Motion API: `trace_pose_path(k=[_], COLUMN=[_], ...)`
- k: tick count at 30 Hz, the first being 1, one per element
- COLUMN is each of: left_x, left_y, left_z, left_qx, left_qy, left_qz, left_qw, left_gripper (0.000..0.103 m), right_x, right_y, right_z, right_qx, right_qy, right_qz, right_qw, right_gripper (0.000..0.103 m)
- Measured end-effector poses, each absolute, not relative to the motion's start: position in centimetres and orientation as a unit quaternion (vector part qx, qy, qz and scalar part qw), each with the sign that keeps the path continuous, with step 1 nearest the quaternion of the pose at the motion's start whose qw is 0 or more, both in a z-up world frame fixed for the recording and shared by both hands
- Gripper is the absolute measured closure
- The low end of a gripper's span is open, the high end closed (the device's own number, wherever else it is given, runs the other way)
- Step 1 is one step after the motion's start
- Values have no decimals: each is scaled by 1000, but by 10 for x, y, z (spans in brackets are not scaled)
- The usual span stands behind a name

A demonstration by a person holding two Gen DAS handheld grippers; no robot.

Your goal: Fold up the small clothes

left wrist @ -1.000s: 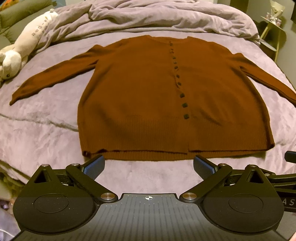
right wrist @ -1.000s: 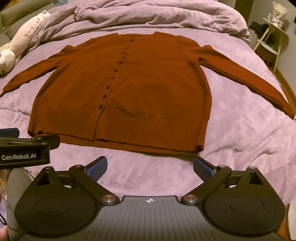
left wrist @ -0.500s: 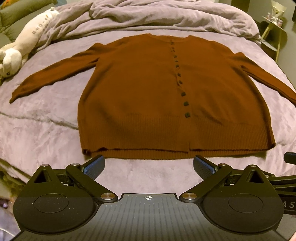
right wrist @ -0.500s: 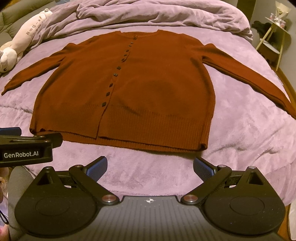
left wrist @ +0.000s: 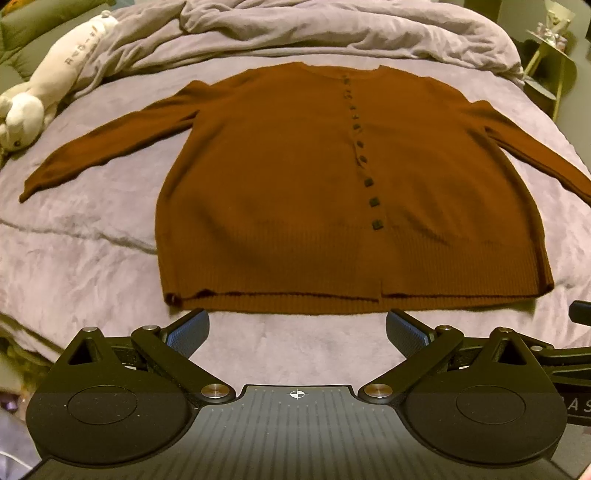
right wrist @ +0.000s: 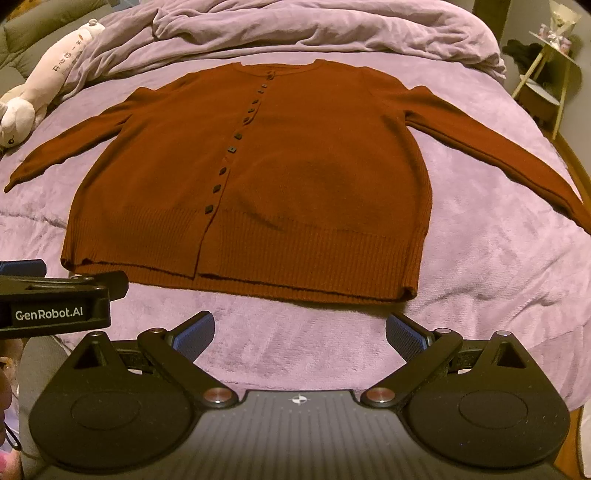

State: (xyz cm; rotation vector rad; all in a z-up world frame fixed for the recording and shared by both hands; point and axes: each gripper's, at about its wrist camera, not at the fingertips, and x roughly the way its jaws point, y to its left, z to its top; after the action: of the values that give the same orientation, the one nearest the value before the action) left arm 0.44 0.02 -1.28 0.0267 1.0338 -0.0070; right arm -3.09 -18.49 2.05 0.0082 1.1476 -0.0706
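At ten o'clock in my left wrist view, a plush toy [left wrist: 44, 88] lies along the bed's [left wrist: 74, 258] edge, beside the rumpled duvet [left wrist: 332, 33]. At centre, a brown cardigan [left wrist: 295, 192] lies flat and buttoned, sleeves spread toward nine and three o'clock, hem nearest me. At six o'clock my left gripper [left wrist: 297, 328] hangs just short of the hem, jaws wide and empty. In the right wrist view my right gripper [right wrist: 299, 332] does likewise, fingers spread, holding nothing. At two o'clock, a small side table [right wrist: 546, 74].
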Motion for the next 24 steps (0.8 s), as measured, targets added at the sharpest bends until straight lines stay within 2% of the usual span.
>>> trace_pose_path(k=[24], left_x=[10], left_y=[0], left_z=[-21], left_qx=[12], left_qy=[507], left_qz=[-3], left_qw=[862], left_gripper=[0], right_x=[-27], right_y=[-189], right_z=[13], right_qx=[18], right_qy=[551], right_qz=[-30], right_qw=[834], right_gripper=[4])
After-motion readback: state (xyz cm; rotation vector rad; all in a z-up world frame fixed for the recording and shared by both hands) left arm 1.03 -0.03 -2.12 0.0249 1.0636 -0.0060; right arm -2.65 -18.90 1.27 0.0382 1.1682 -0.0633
